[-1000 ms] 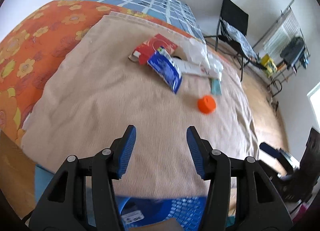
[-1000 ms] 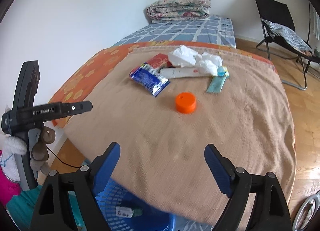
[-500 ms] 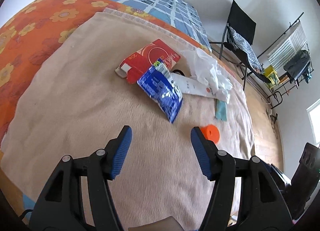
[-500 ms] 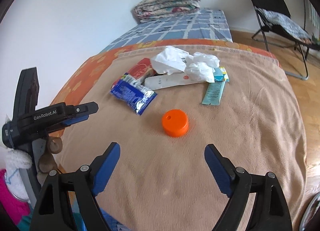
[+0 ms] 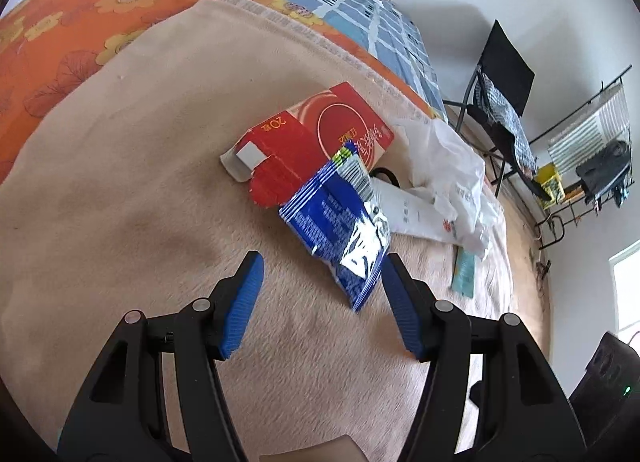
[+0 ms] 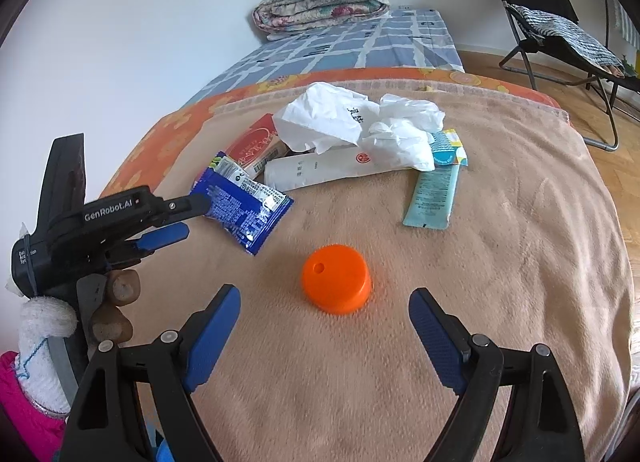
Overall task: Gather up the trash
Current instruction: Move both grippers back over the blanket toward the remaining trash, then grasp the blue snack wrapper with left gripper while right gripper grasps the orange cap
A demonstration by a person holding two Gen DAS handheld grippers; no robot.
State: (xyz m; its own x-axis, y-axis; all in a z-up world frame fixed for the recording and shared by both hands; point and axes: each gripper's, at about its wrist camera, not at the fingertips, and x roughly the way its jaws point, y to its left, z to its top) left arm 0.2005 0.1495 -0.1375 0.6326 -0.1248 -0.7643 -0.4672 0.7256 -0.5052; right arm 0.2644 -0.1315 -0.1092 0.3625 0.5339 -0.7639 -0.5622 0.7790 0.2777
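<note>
Both claws have closed in: left claw [image 5: 320, 282], jaws lately widened, empty, flanks the crinkled blue wrapper's [image 5: 340, 229] tip; right claw [image 6: 324, 326], wide open, empty, faces the orange cap [image 6: 336, 278].

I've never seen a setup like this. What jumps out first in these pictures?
A bright orange cap lies alone on the tan blanket, just ahead of the open right gripper. Behind it sits a litter heap: a blue wrapper, a red box, a white bag. The left gripper, also open, hovers by the wrapper.

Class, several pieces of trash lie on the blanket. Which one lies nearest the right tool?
The orange cap: it sits alone on the blanket just ahead of the open right tool, while the wrappers, red box and white bag lie farther back.
</note>
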